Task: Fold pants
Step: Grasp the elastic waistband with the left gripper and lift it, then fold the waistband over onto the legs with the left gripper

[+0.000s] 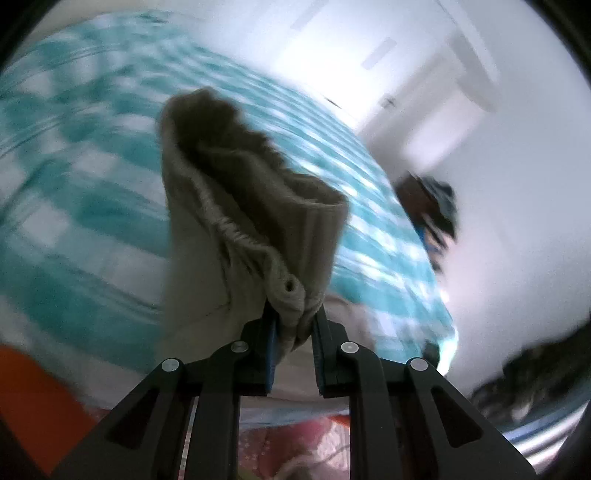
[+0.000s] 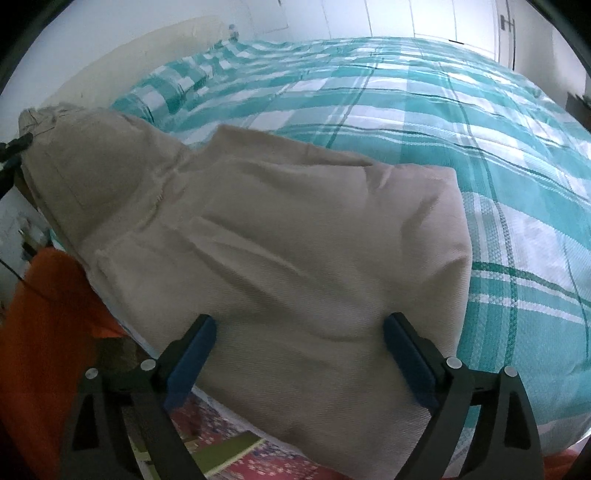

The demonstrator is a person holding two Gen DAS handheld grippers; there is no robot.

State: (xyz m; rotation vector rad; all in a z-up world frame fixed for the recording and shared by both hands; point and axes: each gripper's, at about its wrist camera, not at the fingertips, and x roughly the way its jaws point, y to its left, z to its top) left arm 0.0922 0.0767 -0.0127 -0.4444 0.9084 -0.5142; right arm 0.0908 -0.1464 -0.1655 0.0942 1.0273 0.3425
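Note:
Beige pants (image 2: 280, 236) lie on the near edge of a bed with a teal and white checked cover (image 2: 461, 122). In the left wrist view my left gripper (image 1: 293, 314) is shut on the pants' elastic waistband (image 1: 284, 284) and holds it lifted above the bed; that view is blurred. In the right wrist view my right gripper (image 2: 299, 332) is open, its blue pads (image 2: 192, 354) standing either side of the pant fabric without pinching it. The left gripper shows at the far left of the right wrist view (image 2: 16, 147), holding the waist end.
An orange cloth (image 2: 48, 325) lies at the left below the bed edge. A red patterned rug (image 2: 258, 465) covers the floor below. White walls and cupboard doors (image 2: 436, 18) stand beyond the bed. A dark object (image 1: 428, 210) sits past the bed's right edge.

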